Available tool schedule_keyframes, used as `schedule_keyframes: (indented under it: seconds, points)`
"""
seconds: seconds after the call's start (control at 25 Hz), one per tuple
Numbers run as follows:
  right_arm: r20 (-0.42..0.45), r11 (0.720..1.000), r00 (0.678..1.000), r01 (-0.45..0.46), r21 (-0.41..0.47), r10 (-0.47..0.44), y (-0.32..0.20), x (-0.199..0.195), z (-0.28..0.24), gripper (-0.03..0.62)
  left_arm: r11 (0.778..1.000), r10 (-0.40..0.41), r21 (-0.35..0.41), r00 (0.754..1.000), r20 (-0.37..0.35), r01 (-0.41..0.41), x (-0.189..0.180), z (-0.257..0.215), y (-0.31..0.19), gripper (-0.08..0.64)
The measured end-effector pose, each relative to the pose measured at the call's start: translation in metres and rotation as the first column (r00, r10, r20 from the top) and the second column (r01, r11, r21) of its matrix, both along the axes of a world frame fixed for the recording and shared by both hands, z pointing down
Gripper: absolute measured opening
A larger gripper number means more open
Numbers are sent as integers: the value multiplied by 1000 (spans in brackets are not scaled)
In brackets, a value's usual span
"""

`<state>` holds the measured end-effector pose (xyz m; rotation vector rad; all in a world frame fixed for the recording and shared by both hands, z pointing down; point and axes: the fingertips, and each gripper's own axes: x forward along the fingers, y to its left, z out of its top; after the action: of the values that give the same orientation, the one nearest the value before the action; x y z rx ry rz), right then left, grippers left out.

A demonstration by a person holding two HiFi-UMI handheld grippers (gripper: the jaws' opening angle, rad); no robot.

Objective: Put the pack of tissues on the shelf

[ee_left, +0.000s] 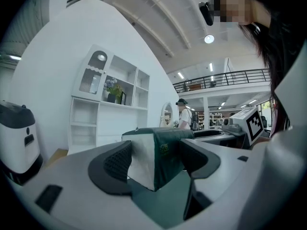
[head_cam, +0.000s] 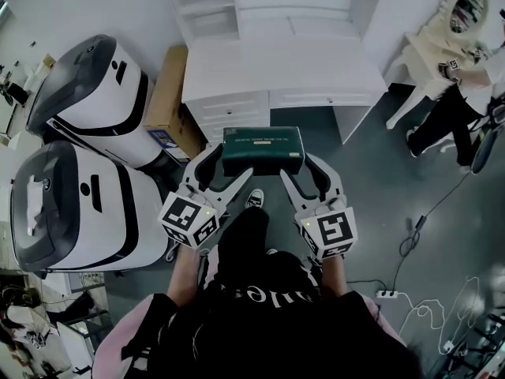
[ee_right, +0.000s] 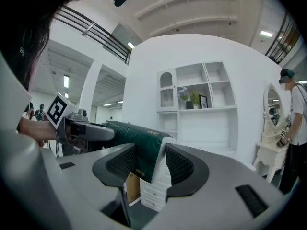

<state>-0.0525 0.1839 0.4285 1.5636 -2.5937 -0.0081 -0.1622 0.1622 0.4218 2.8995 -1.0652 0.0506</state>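
Left tool (head_cam: 211, 170) clamps the left end of the pack of tissues (head_cam: 262, 150); right tool (head_cam: 306, 172) clamps the right end. This pack hangs level before the white desk (head_cam: 276, 73), long axis left to right, green top upward. Beyond, the shelf (head_cam: 207, 6) is cut off at the top edge.

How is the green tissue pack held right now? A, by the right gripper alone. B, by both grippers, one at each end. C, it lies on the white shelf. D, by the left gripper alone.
B: the left gripper and the right gripper each clamp one end of the tissue pack.
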Motion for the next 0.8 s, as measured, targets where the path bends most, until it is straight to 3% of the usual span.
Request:
schedule_keyframes:
  seconds: [0.8]
  points:
    - [-58,995,993,-100,-25,99,-239,4,-11,226,994,107,-23,992,-62,-109,7,-4,-251,322]
